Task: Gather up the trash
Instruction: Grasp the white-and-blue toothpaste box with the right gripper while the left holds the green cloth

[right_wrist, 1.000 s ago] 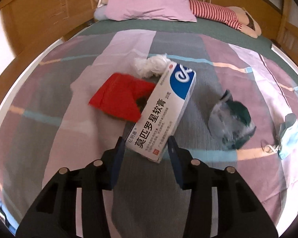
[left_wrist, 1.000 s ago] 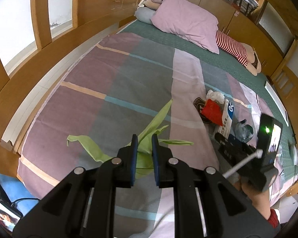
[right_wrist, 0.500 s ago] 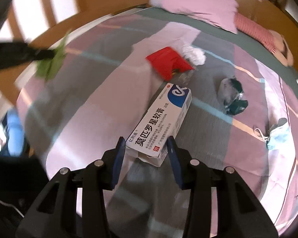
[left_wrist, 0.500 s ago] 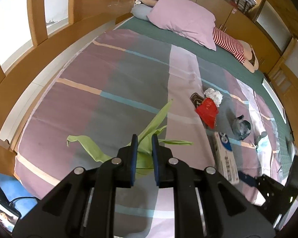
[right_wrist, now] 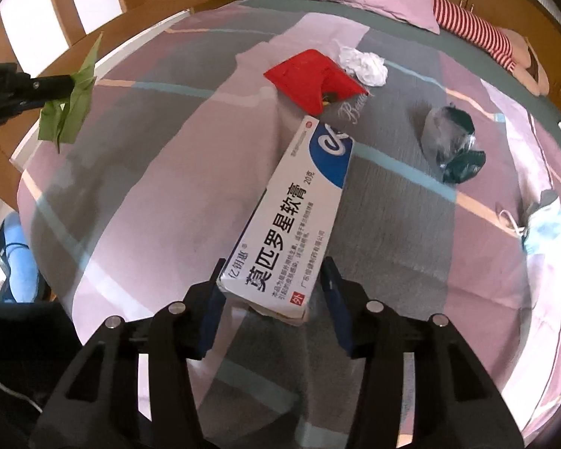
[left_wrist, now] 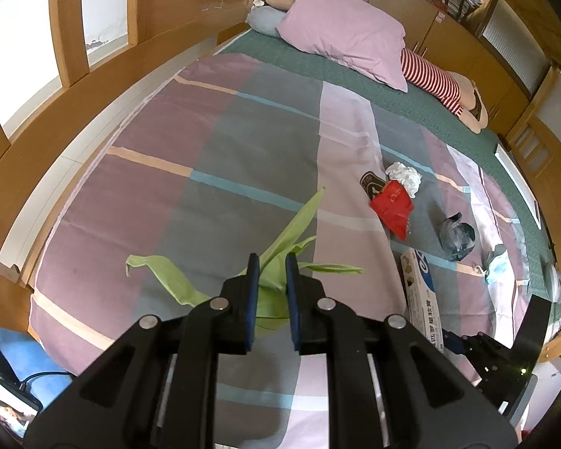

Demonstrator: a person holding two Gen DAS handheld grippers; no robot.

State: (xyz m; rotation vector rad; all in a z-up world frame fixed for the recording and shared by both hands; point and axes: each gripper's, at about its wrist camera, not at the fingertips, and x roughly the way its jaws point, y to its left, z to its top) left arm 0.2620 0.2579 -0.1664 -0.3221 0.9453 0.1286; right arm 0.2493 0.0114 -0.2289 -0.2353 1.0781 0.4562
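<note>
My left gripper (left_wrist: 271,267) is shut on green leaf scraps (left_wrist: 280,235) and holds them above the striped bedspread; it also shows in the right wrist view (right_wrist: 71,86). My right gripper (right_wrist: 273,273) is shut on a white and blue ointment box (right_wrist: 299,205), lifted over the bed; the box shows in the left wrist view (left_wrist: 419,292). On the bed lie a red wrapper (right_wrist: 310,80), a crumpled white tissue (right_wrist: 362,63), a clear plastic bag (right_wrist: 450,142) and a blue face mask (right_wrist: 542,220).
The bed (left_wrist: 213,142) has a wooden rail (left_wrist: 93,86) on the left. A pink pillow (left_wrist: 348,33) and a striped soft toy (left_wrist: 437,82) lie at the head. A blue object (right_wrist: 15,254) with a phone sits beside the bed's foot.
My right gripper has lifted the box off the trash pile and drawn it back toward the foot of the bed. My left gripper kept holding the leaves.
</note>
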